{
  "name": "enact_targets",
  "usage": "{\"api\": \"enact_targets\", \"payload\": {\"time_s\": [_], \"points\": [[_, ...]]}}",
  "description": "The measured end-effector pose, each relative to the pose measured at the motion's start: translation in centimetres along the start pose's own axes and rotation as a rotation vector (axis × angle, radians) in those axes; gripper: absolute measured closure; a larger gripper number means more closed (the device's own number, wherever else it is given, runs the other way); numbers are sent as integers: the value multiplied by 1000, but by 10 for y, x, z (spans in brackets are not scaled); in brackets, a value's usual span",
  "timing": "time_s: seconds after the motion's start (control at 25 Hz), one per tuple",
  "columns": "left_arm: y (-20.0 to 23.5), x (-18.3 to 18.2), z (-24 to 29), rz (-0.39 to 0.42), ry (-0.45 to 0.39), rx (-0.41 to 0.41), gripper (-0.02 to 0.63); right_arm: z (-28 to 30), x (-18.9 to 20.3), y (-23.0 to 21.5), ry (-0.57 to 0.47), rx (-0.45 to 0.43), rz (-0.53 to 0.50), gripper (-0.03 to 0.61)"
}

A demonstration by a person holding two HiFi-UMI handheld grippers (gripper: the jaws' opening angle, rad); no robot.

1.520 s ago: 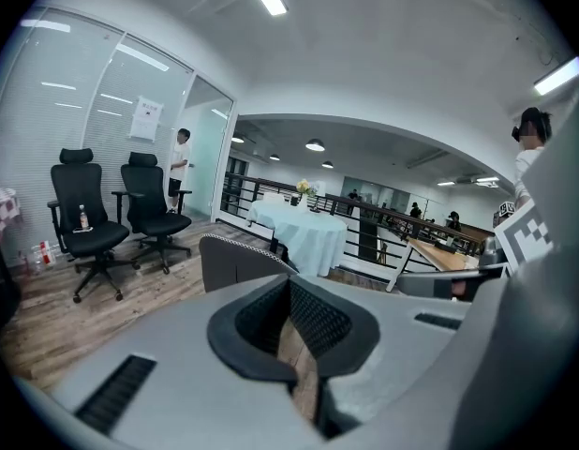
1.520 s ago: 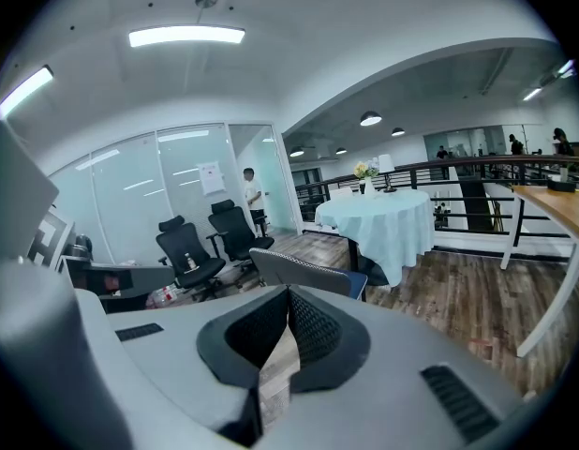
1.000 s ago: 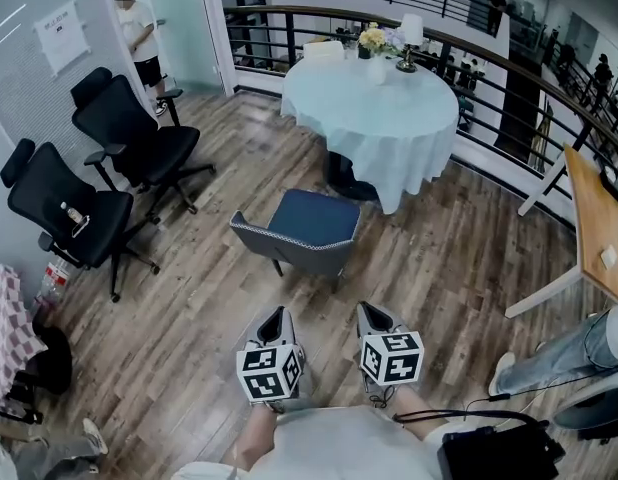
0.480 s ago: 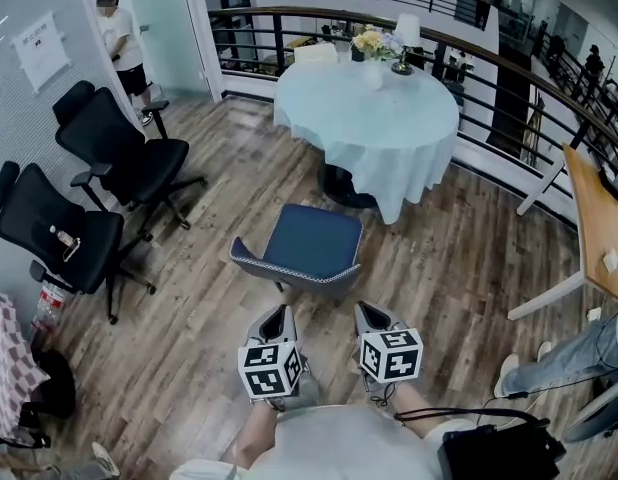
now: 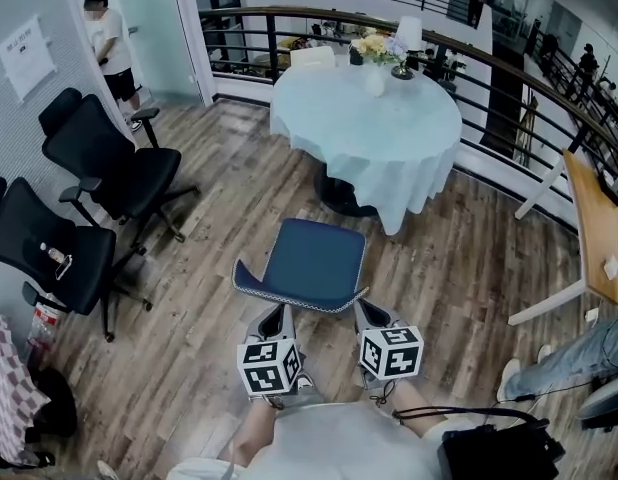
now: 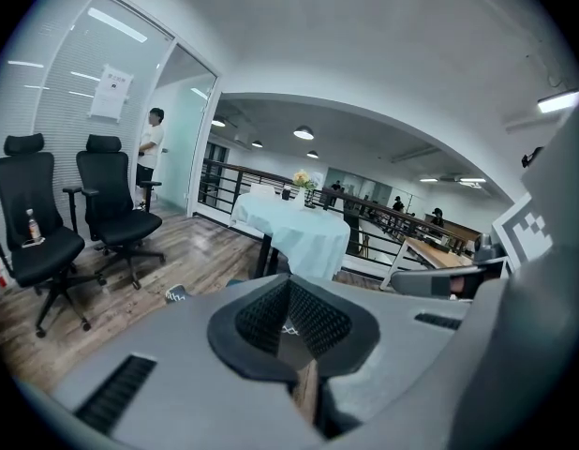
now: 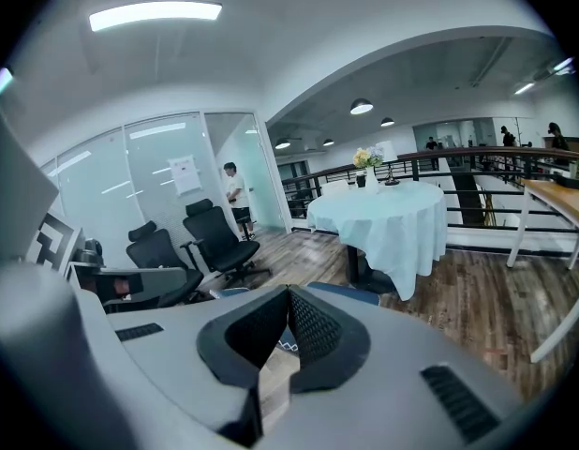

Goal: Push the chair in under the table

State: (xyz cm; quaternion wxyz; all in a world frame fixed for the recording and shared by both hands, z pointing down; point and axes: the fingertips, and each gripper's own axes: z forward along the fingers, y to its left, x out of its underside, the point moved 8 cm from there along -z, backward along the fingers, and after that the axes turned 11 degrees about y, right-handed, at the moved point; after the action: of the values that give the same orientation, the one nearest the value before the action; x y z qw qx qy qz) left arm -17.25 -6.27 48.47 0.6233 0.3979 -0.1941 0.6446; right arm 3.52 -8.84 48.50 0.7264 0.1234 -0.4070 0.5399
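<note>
The chair (image 5: 314, 261) has a blue seat and a low grey backrest that faces me. It stands on the wood floor a short way in front of the round table (image 5: 369, 118), which is draped in a pale blue cloth. My left gripper (image 5: 277, 318) and right gripper (image 5: 368, 314) are side by side, both shut and empty, with their tips right at the backrest's rim. Whether they touch it I cannot tell. The left gripper view shows the shut left gripper (image 6: 289, 300) pointing at the table (image 6: 294, 231). In the right gripper view a strip of blue seat (image 7: 350, 295) shows past the right gripper (image 7: 288, 313).
Two black office chairs (image 5: 109, 168) stand at the left. A person (image 5: 109, 43) is at the back left by a glass door. A black railing (image 5: 509, 98) curves behind the table. A wooden table (image 5: 599, 223) and a person's legs (image 5: 579, 353) are at the right.
The view has moved forward toward the chair and table. The chair's backrest, earlier well ahead of the gripper tips, is now right at them. Both grippers stayed shut.
</note>
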Motion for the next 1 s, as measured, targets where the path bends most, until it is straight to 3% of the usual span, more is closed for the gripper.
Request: {"api": "enact_targets", "payload": {"time_s": [0.32, 0.64, 0.88, 1.0], "points": [[27, -32, 36, 30, 19, 51, 611, 36, -26, 3, -18, 6, 56, 561], [31, -32, 65, 23, 88, 92, 611, 52, -21, 0, 31, -19, 96, 560], [21, -22, 76, 2, 145, 110, 611, 62, -16, 0, 104, -57, 57, 560], [21, -19, 81, 12, 174, 158, 611, 69, -13, 8, 145, -124, 14, 559]]}}
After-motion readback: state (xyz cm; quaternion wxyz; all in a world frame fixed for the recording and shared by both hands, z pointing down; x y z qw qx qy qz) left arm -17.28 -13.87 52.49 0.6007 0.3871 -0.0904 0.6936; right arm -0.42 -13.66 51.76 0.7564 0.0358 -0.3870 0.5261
